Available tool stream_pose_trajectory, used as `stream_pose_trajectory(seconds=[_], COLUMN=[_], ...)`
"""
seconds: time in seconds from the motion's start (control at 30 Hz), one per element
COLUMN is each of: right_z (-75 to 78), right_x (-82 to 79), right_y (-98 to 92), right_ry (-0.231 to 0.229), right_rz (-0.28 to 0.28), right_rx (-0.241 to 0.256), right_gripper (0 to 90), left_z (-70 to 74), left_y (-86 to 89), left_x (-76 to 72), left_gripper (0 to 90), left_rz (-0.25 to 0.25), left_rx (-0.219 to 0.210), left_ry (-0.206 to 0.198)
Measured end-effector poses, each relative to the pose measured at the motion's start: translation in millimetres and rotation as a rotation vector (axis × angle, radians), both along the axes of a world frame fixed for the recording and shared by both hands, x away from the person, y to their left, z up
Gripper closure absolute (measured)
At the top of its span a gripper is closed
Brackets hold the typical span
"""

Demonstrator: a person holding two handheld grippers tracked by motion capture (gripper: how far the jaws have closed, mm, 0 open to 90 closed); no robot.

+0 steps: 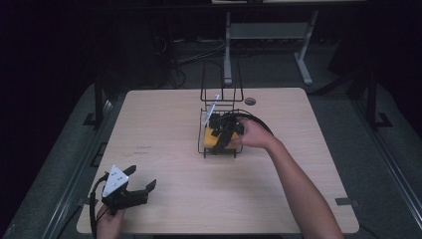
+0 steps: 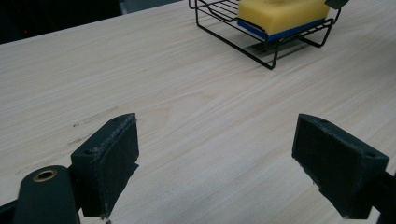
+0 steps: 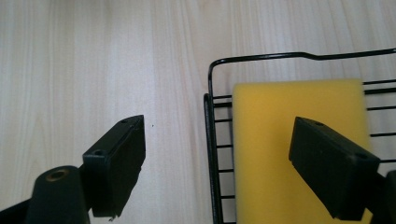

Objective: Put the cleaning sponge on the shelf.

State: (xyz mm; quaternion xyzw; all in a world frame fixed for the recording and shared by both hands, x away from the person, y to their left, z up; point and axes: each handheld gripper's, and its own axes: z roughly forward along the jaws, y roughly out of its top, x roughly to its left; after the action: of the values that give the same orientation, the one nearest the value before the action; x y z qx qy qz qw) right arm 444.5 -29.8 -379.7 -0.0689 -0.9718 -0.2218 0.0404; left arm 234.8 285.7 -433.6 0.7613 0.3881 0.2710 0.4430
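High view: pale wood table [image 1: 164, 124], dark room; both grippers' jaws apart.

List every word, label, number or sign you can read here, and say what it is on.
No readable text.
Table: two faint dark marks near the left side, too small and blurred to read as letters.
Sponge: plain yellow top, no print; its blue layer in the left gripper view is bare too.
Rack: bare black wire, no label.
Left gripper and right gripper: plain black pads, no markings.
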Motion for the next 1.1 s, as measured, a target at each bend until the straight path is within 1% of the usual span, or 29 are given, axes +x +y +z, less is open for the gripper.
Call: stream_pose_trajectory(seconds=[0.07,0.17,0.37,0.43,0.47,0.5,0.6,0.67,0.7,0.77,0.8,0.87,1.07,1.1], right_z=[0.3,2.6,1.0,0.3,0.3,0.1,-0.8,-2.1,-2.6,-3.0,-3.5,-4.3,-3.3,-3.5], right_x=[-1.7,-5.1,-7.0,-9.0,-9.0,-11.5,-13.2,-14.3,-15.4,-15.6,-16.7,-18.0,-22.5,-24.8], right_y=[0.0,2.2,3.4,5.3,5.3,6.0,6.2,5.9,5.2,4.8,4.5,4.1,5.9,5.7], right_ry=[-0.006,-0.01,-0.009,-0.018,-0.018,-0.009,-0.006,-0.01,-0.005,-0.005,0.003,-0.005,-0.006,-0.011], right_rz=[0.001,0.021,0.024,0.038,0.038,0.036,0.032,0.044,0.043,0.044,0.035,0.038,0.051,0.054], right_rx=[-0.007,-0.002,-0.006,-0.008,-0.008,0.002,0.002,0.005,0.011,0.011,0.005,-0.003,0.006,0.024], right_gripper=[18.3,18.3,18.3,18.3,18.3,18.3,18.3,18.3,18.3,18.3,18.3,18.2,18.2,18.3], left_z=[0.0,-0.4,-0.2,-0.1,-0.1,-0.1,-0.1,-0.1,-0.2,-0.3,-0.3,-0.3,-0.3,-0.2], left_y=[-0.5,-0.7,0.0,0.1,0.1,0.0,-0.2,-0.5,-0.7,-0.9,-1.0,-1.4,-1.1,-1.0], left_x=[0.1,0.5,0.1,0.0,0.0,0.0,0.0,0.0,0.2,0.2,0.3,0.3,0.3,0.2], left_gripper=[14.1,14.1,14.1,14.1,14.1,14.1,14.1,14.1,14.1,14.1,14.1,14.1,14.1,14.1], left_rz=[0.0,0.001,0.001,0.001,0.001,0.0,0.0,-0.001,-0.002,-0.001,-0.002,-0.004,-0.002,-0.002], left_rx=[0.001,-0.001,0.0,-0.002,-0.002,0.0,-0.001,-0.001,0.0,0.0,0.001,0.002,-0.001,0.001], left_ry=[0.0,0.001,0.001,-0.001,-0.001,0.0,0.0,0.0,0.0,0.0,-0.001,0.0,0.0,-0.001])
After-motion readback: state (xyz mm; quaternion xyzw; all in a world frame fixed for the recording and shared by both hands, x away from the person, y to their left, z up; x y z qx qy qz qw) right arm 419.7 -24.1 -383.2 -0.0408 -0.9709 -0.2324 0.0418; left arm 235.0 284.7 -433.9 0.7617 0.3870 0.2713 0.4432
